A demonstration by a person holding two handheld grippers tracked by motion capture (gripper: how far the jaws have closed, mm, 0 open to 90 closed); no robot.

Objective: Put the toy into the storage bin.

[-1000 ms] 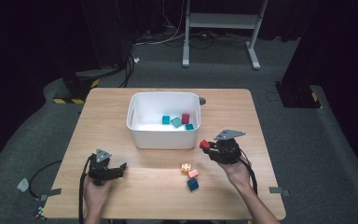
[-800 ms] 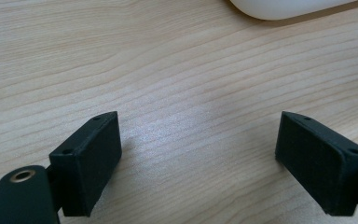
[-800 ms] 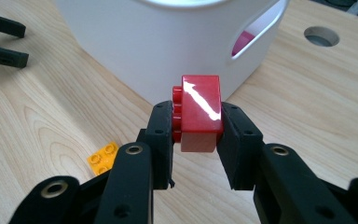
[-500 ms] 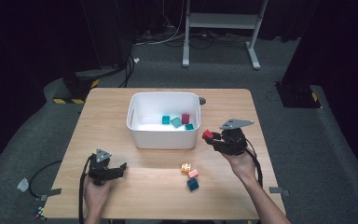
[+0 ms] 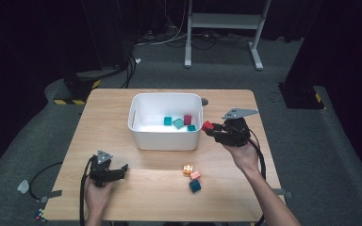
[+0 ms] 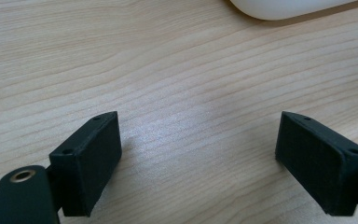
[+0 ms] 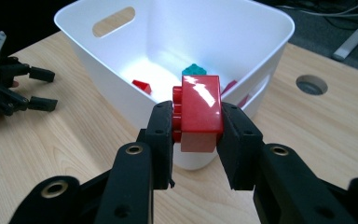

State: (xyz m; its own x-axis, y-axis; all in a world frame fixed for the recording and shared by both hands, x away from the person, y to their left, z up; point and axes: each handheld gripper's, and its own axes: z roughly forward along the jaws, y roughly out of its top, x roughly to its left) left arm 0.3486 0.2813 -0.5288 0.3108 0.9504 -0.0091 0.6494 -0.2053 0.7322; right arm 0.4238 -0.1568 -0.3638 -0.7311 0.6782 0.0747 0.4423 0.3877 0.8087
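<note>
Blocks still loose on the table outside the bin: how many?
3, clustered in front of the white bin: an orange block, a pink block and a teal block. None looks hidden.

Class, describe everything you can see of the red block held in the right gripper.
The red block is a glossy, plastic-looking toy brick with round studs on one side, facing left in the right gripper view. The right gripper clamps it between its two black pads, which press its opposite sides. It hangs in the air just outside the white bin, near the rim, touching nothing else.
</note>
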